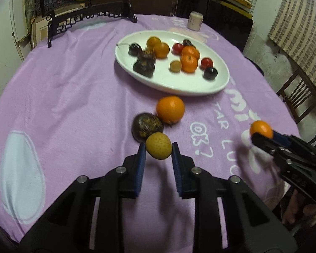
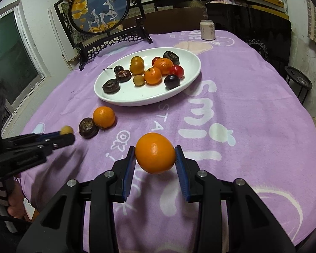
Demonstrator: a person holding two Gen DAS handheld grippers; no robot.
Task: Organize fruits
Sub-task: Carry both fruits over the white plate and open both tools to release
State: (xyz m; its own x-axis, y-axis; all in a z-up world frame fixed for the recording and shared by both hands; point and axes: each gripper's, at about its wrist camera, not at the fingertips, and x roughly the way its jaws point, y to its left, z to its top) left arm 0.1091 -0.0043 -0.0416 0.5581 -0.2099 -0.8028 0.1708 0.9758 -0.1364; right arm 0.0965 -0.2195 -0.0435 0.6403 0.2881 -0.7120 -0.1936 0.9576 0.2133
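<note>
My left gripper point(image 1: 158, 150) is shut on a small yellow fruit point(image 1: 158, 148) and holds it above the purple cloth; it also shows in the right wrist view point(image 2: 67, 134). My right gripper point(image 2: 155, 155) is shut on an orange point(image 2: 155, 153), lifted off the cloth; it shows in the left wrist view point(image 1: 261, 136) too. A white oval plate point(image 1: 185, 86) holds several oranges, red, dark and yellow fruits. In front of the plate, an orange point(image 1: 170, 109) and a dark brown fruit point(image 1: 146, 126) lie on the cloth, touching.
A drink can point(image 2: 207, 30) stands at the table's far edge. A framed round deer picture on a black stand point(image 2: 101, 10) is at the back left. A wooden chair point(image 1: 299, 97) is beside the table on the right.
</note>
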